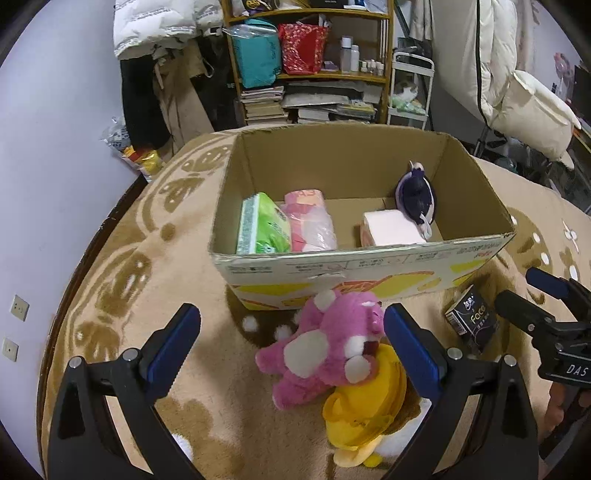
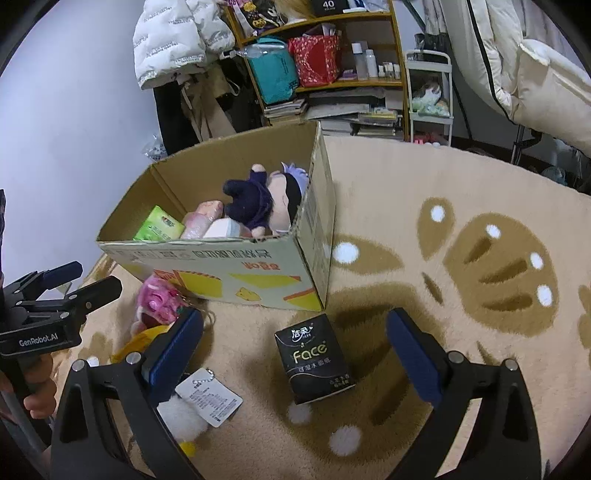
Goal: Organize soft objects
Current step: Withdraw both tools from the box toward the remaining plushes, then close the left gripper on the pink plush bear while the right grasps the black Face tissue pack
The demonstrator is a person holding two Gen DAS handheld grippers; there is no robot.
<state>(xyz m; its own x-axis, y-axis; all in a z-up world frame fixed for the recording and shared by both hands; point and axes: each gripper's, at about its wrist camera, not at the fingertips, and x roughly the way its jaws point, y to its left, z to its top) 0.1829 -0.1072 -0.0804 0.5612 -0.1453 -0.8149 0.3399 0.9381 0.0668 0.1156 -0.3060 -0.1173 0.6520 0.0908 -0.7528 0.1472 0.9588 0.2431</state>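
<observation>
An open cardboard box (image 1: 369, 258) (image 2: 207, 258) stands on the rug. Inside lie a green tissue pack (image 1: 262, 225) (image 2: 159, 225), a pink pack (image 1: 312, 221), a white pack (image 1: 393, 229) and a dark-clothed doll (image 1: 417, 195) (image 2: 258, 199). In front of the box, a pink plush bear (image 1: 325, 347) (image 2: 159, 302) lies against a yellow-and-white plush (image 1: 365, 413) (image 2: 184, 413). A black "Face" tissue pack (image 2: 314, 360) (image 1: 471, 319) lies on the rug. My left gripper (image 1: 291, 347) is open above the pink bear. My right gripper (image 2: 295, 360) is open above the black pack.
A tan patterned rug (image 2: 461, 206) covers the surface. Behind it stand a cluttered wooden shelf (image 1: 314, 77), hanging coats (image 1: 155, 33), a white cart (image 1: 410, 92) and a cream chair (image 1: 532, 107). A paper tag (image 2: 208, 398) hangs from the white plush.
</observation>
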